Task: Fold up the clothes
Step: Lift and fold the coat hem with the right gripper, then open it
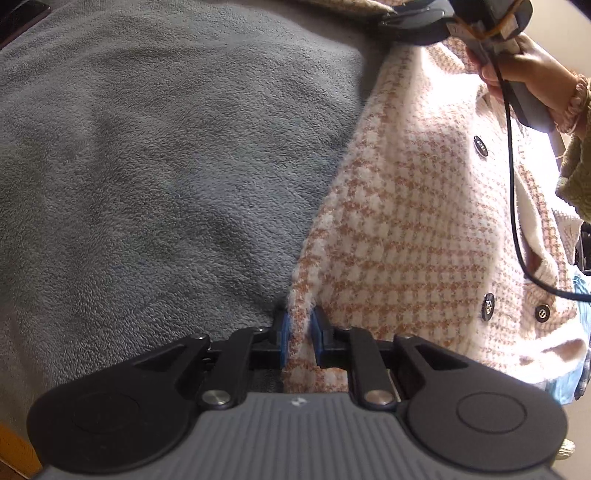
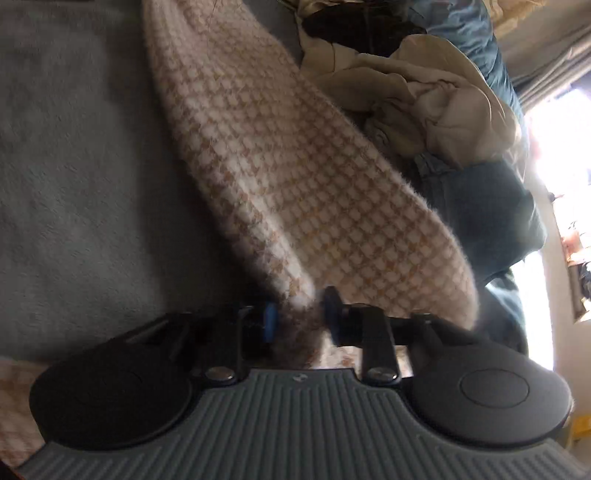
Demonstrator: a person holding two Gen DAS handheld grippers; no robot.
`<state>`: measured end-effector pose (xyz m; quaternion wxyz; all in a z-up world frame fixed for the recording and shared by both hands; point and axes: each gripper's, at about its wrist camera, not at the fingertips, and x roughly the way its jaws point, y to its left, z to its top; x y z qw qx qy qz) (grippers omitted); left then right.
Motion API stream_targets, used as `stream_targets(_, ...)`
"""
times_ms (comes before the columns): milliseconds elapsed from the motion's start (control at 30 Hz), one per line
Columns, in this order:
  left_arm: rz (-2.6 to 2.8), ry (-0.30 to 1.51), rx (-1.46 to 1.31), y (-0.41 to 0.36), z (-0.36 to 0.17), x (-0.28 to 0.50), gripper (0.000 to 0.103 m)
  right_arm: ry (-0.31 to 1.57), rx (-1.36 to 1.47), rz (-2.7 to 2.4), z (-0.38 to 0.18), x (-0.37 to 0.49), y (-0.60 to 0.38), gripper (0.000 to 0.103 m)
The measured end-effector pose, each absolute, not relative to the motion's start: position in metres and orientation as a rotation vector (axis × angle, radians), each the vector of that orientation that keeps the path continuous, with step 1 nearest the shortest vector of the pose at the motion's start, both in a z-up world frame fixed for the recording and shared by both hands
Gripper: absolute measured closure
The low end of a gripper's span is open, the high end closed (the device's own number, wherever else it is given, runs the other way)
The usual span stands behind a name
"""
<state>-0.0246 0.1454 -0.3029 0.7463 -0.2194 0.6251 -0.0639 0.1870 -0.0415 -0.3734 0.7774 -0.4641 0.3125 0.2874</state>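
Note:
A fluffy pink-and-white houndstooth cardigan with dark buttons lies on a grey fleece blanket. In the left wrist view, my left gripper is shut on the cardigan's edge, and the fabric runs up between its blue pads. In the right wrist view, my right gripper is shut on the end of a long houndstooth sleeve, which stretches away over the blanket. A person's hand holds the other gripper's handle at the top right of the left wrist view; its fingertips are hidden there.
A pile of crumpled beige clothes and blue denim lies to the right of the sleeve. A black cable hangs across the cardigan. Bright window light floods the right side. A dark edge shows at the blanket's far left corner.

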Motion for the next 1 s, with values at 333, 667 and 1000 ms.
stream_targets(333,-0.142,1.357,-0.517,0.14,-0.295,-0.009,0.088,0.983,-0.008,0.451,-0.38,0.262,-0.086,0.091)
stream_targets(667,-0.152,1.354,-0.563,0.13,-0.289,0.015,0.088,0.95,0.24,0.519,-0.292,0.193,-0.171,0.051)
stream_targets(1000,-0.192,1.354,-0.525,0.113,-0.269,0.045,0.086,1.023,0.184,0.458,-0.348,0.191,-0.132,0.089)
